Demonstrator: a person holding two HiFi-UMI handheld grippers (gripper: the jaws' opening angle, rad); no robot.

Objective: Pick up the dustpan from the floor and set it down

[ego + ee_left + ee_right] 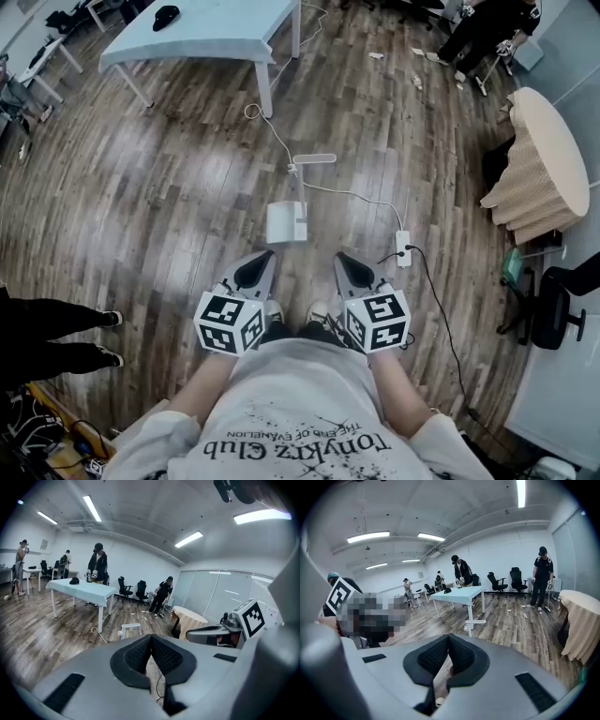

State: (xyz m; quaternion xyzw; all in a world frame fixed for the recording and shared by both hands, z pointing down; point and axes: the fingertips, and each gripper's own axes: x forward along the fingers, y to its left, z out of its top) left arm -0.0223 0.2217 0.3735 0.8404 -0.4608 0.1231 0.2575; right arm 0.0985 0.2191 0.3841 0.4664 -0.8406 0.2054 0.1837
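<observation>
The white dustpan (286, 222) stands on the wood floor just ahead of my feet, its long handle rising toward the far side. Both grippers are held close to my body, short of it and apart from it. My left gripper (255, 269) points at the pan's left side, and its jaws are shut with nothing between them. My right gripper (352, 270) sits to the pan's right, also shut and empty. The dustpan's handle top (130, 627) shows beyond the closed pads (140, 656) in the left gripper view. In the right gripper view the same handle top (474, 623) is visible past the pads (461, 656).
A white power strip (403, 248) with trailing cables lies right of the dustpan. A light blue table (206, 37) stands at the back. A round cloth-covered table (544, 169) and an office chair (553, 300) are at the right. A bystander's legs (56, 333) are at the left.
</observation>
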